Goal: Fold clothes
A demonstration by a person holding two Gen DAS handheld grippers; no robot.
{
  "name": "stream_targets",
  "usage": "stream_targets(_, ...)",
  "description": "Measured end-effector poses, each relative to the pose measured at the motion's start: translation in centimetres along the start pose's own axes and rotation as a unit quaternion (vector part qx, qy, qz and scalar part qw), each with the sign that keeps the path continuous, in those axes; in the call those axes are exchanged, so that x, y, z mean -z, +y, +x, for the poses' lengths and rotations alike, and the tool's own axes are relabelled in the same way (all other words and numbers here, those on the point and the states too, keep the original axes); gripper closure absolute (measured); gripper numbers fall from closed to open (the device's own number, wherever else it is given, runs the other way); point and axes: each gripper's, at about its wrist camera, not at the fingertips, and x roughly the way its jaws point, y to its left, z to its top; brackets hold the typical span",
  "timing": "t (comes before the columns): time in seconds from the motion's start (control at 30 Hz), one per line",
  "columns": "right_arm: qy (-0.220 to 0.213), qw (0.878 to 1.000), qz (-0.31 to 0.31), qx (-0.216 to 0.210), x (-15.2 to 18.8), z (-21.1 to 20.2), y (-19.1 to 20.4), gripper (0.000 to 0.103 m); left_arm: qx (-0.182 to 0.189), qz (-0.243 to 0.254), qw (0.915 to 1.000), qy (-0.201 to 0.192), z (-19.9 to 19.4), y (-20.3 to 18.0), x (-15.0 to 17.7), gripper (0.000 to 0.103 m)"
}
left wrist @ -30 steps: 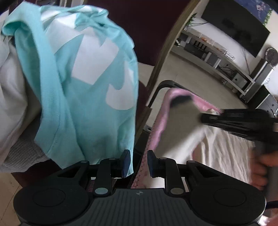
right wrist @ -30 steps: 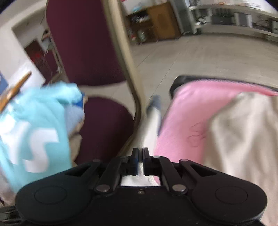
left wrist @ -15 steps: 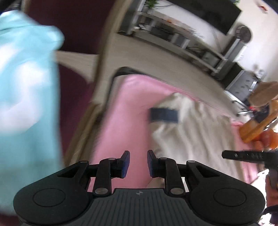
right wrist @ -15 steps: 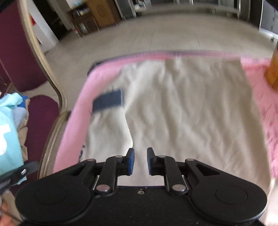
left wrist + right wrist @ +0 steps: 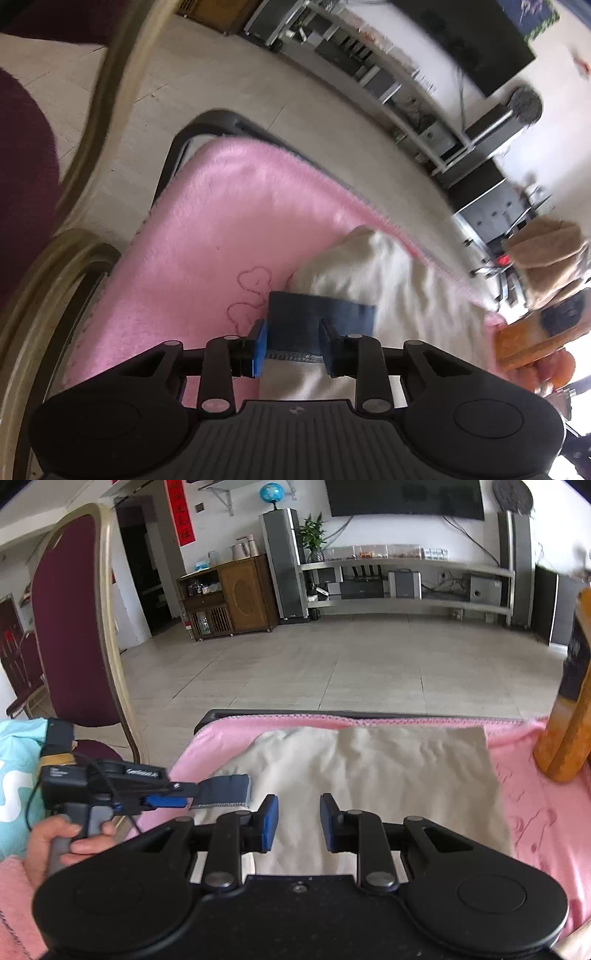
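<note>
Cream garment [image 5: 373,775] lies flat on the pink blanket [image 5: 532,812], left gripper [image 5: 291,345] with jaws wide astride its navy cuff [image 5: 317,321], right gripper [image 5: 298,821] jaws wide above the cloth, holding nothing.

Maroon chair [image 5: 70,627], TV [image 5: 404,496], wood cabinet [image 5: 236,594].

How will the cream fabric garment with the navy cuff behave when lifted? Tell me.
The cream fabric garment will probably flop: it lies wrinkled on the pink blanket. Its navy cuff, between the open left gripper, likely trails the sleeve. It looks light.
</note>
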Motion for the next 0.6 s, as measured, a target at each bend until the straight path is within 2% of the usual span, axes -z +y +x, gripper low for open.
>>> stream_targets(0.17, 0.003, 1.0, 0.002, 0.001, 0.8, -0.3, -0.1, 0.079, -0.032, 0.033, 0.9989, 0.004, 1.0, -0.8, 0.5, 0.076)
stream_targets(0.2, 0.003, 1.0, 0.004, 0.002, 0.9, -0.5, -0.1, 0.079, -0.037, 0.04, 0.9985, 0.004, 0.9, -1.0, 0.5, 0.08)
stream_targets(0.23, 0.003, 1.0, 0.005, 0.003, 0.9, -0.7, -0.1, 0.079, -0.043, 0.041, 0.9982, -0.001, 0.5, -1.1, 0.5, 0.094)
stream_targets(0.33, 0.001, 1.0, 0.009, 0.004, 1.0, -1.8, 0.1, 0.079, -0.06, 0.045, 0.997, -0.015, -0.9, -1.3, 0.6, 0.1)
stream_targets(0.47, -0.016, 1.0, 0.004, 0.004, 0.9, -4.6, 0.6, 0.079, -0.064, 0.106, 0.9884, -0.089, -7.6, -4.1, 1.7, 0.101)
stream_targets(0.6, -0.039, 0.999, 0.01, -0.003, 0.8, -8.6, 1.3, 0.079, -0.066, 0.166, 0.9704, -0.163, -14.5, -6.9, 2.8, 0.101)
